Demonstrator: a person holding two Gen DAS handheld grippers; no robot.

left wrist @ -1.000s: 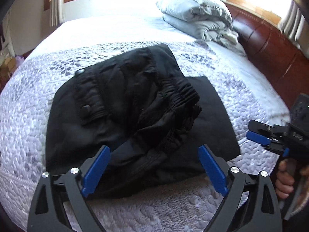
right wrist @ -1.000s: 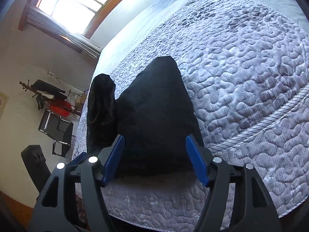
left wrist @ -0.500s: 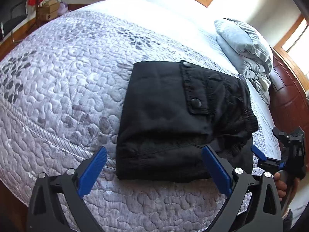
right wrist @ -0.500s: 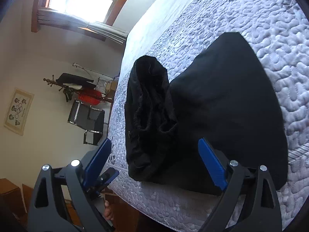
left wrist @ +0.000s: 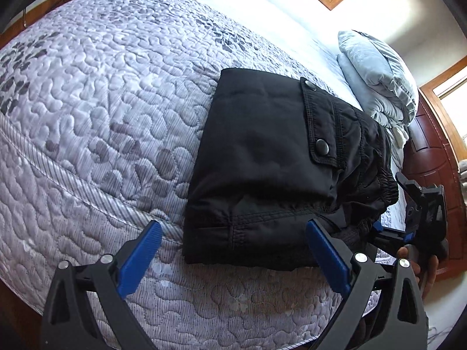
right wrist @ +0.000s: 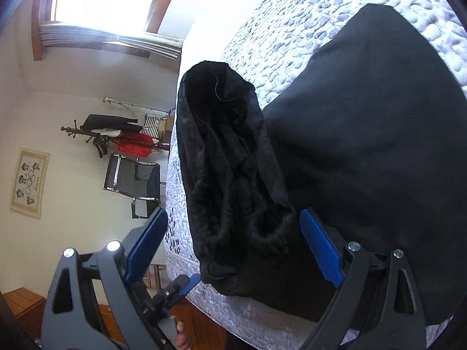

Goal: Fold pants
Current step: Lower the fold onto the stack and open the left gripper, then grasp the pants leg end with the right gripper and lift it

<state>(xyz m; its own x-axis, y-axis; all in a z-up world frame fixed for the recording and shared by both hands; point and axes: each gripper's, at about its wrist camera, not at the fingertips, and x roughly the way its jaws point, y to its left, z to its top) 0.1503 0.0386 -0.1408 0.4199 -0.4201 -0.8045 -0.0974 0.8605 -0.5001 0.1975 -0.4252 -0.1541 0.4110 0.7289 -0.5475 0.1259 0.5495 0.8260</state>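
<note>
The black pants [left wrist: 271,169] lie folded in a compact stack near the bed's front edge, snap pocket flap on top and elastic waistband bunched at the right. In the right wrist view the waistband end [right wrist: 230,180] stands raised beside a flat black layer [right wrist: 364,157]. My left gripper [left wrist: 233,259] is open and empty, just in front of the stack's near edge. My right gripper [right wrist: 233,248] is open and empty, close to the waistband end. The right gripper also shows at the right of the left wrist view [left wrist: 420,218].
The quilted grey bedspread [left wrist: 102,122] covers the bed. A folded grey duvet [left wrist: 379,81] lies at the head by the wooden headboard [left wrist: 432,151]. Beyond the bed's far side stand a black chair [right wrist: 131,180] and a coat rack [right wrist: 111,134].
The left gripper has swung round to the stack's left front corner and come closer. The right gripper has moved in toward the waistband end. The pants now lie squarer and flatter.
</note>
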